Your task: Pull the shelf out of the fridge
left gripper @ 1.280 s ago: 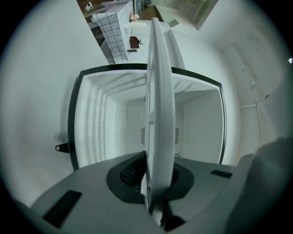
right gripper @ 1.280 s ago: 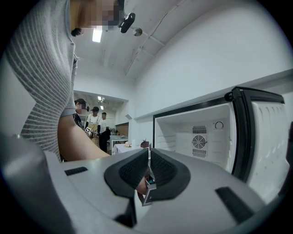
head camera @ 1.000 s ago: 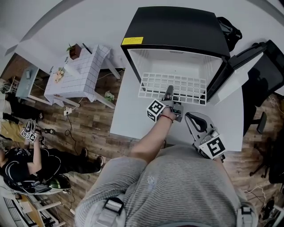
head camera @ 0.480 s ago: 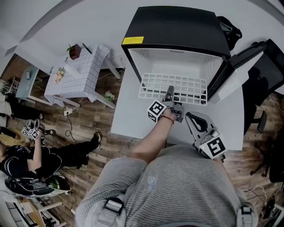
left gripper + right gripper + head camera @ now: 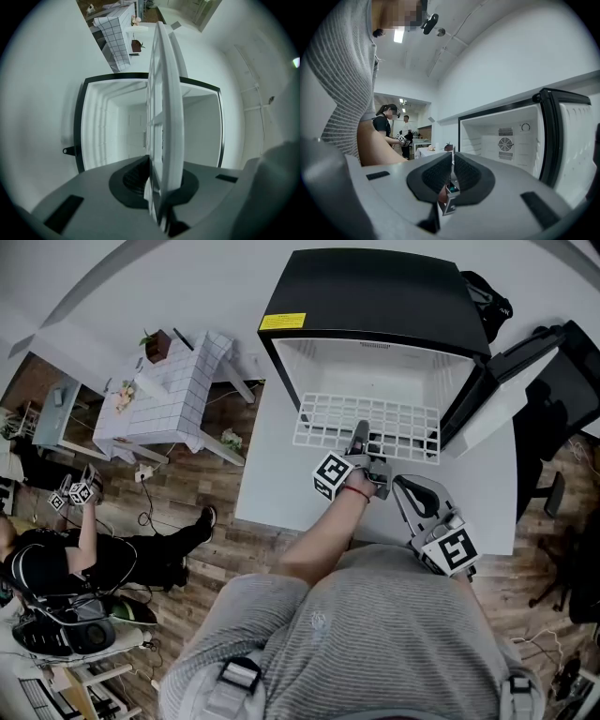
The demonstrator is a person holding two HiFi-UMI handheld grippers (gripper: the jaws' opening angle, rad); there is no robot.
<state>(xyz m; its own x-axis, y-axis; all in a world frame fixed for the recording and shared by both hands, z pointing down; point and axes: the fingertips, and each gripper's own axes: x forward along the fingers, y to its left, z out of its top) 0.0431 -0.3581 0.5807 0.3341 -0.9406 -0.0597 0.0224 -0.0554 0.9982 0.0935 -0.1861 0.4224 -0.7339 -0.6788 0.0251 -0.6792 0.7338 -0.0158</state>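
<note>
Little has moved since the earlier frames: the left gripper and the shelf sit almost where they were, while the person on the floor at the lower left of the head view has stretched a leg out and lifted a pair of marker cubes higher.

The left gripper reaches to the middle of the shelf's front edge; in the left gripper view its jaws are nearly together, pinching the shelf's front rim, which runs edge-on up the middle of that frame.

The right gripper hangs just below and right of the left one, close to the person's body, apart from the shelf; in the right gripper view its jaws are pressed together with nothing held.

The shelf is a white wire grid, lying flat; its front part juts out of the open black fridge over the white table, its back part is inside the white cavity; the fridge door stands swung open at the right.
</note>
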